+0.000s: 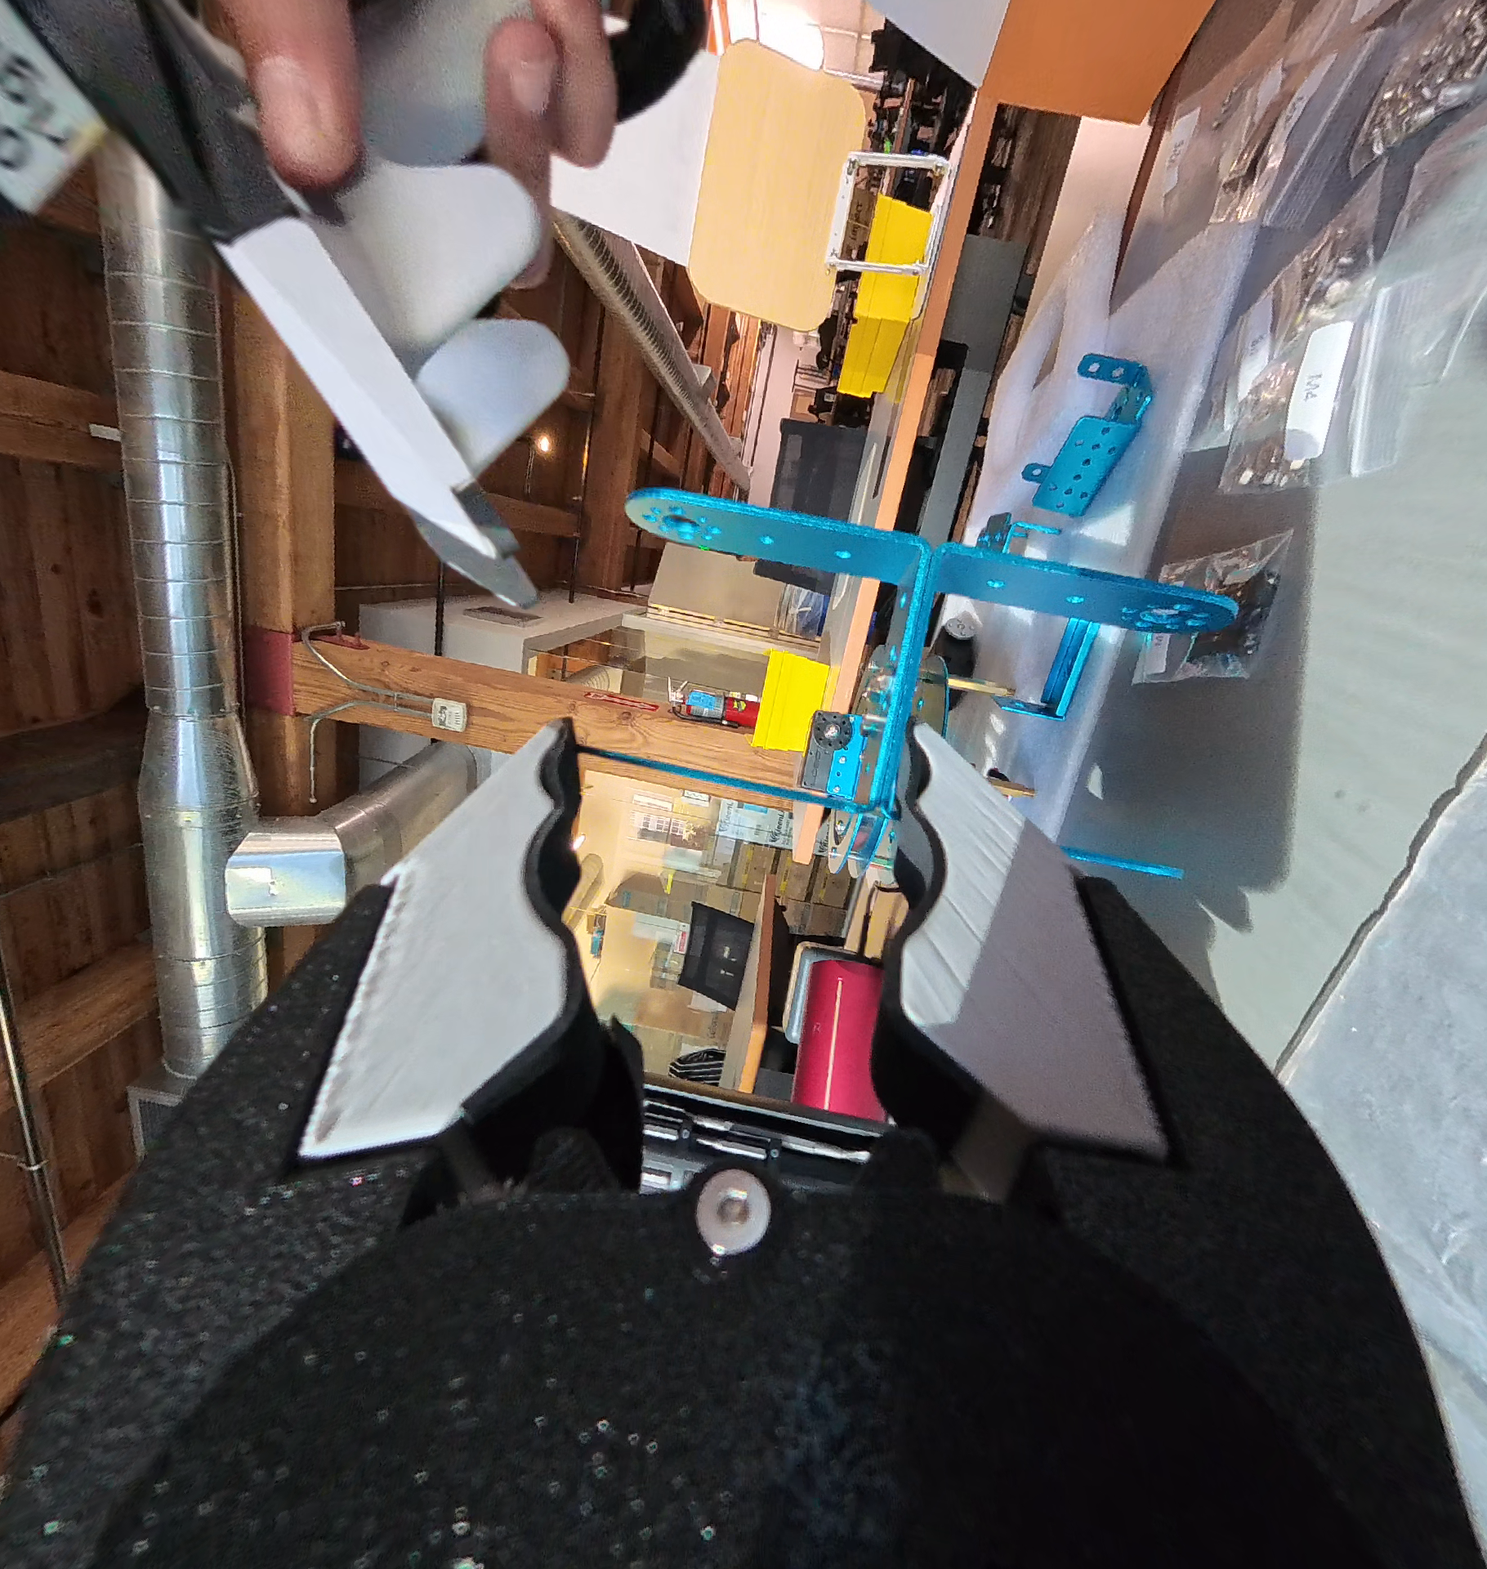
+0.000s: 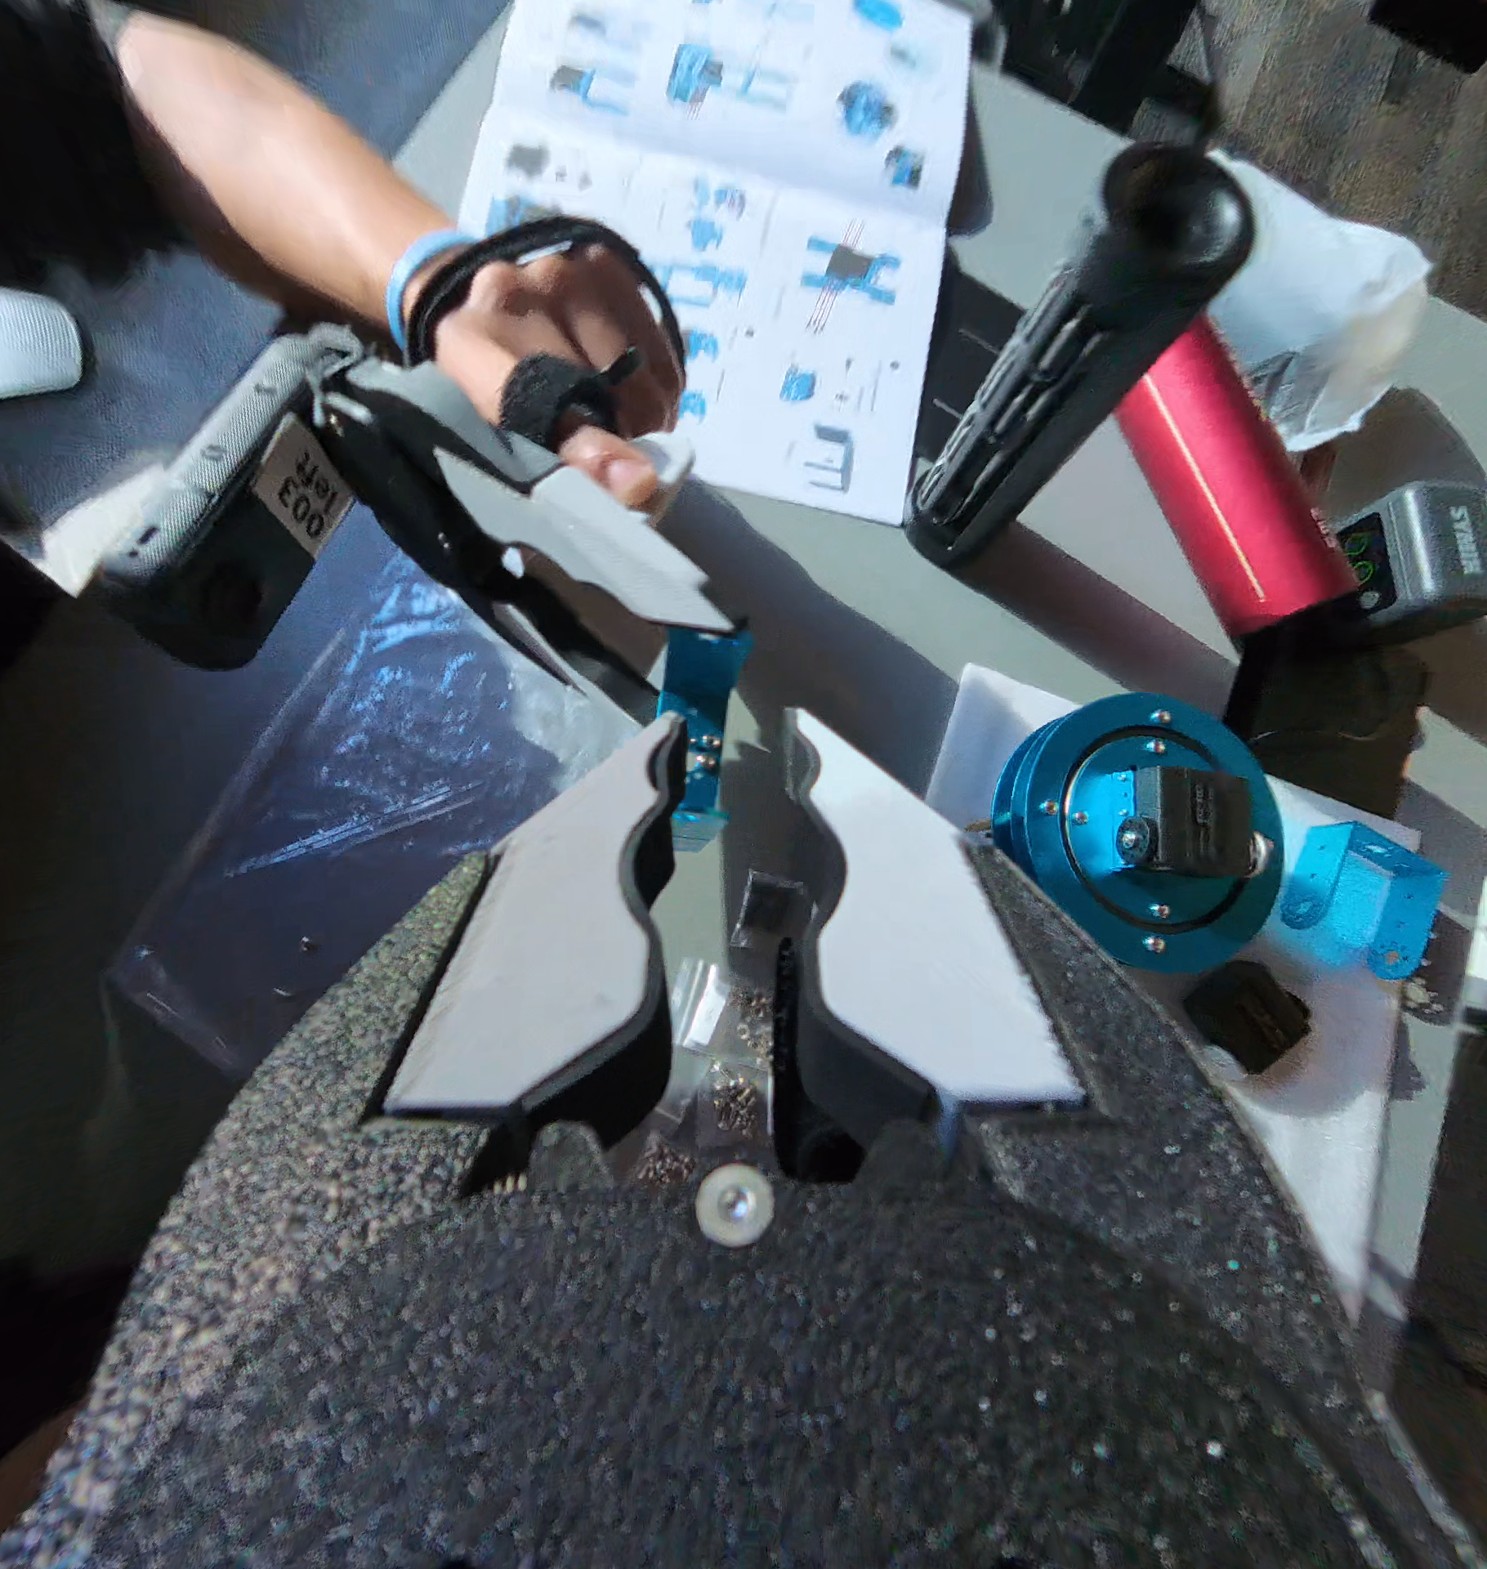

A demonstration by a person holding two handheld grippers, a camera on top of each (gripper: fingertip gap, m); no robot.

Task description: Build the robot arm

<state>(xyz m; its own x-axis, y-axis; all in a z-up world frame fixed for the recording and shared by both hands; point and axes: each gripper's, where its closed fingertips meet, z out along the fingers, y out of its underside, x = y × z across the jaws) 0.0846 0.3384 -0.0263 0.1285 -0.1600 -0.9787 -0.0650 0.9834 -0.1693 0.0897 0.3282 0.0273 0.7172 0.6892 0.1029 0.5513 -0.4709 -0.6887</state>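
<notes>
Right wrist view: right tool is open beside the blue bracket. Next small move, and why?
Probably nudge the right tool slightly toward the left tool before closing. Its jaws stand open, but the blue bracket, which the left tool seems to hold off the table, sits by one fingertip rather than centred in the gap.

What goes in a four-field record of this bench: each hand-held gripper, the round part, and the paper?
Left hand-held gripper: shut on a blue bracket.
Right hand-held gripper: open, empty, over small bags of screws.
Round part: blue disc with a black servo, right of the right hand-held gripper.
Paper: instruction sheet, lying flat beyond both.
</notes>
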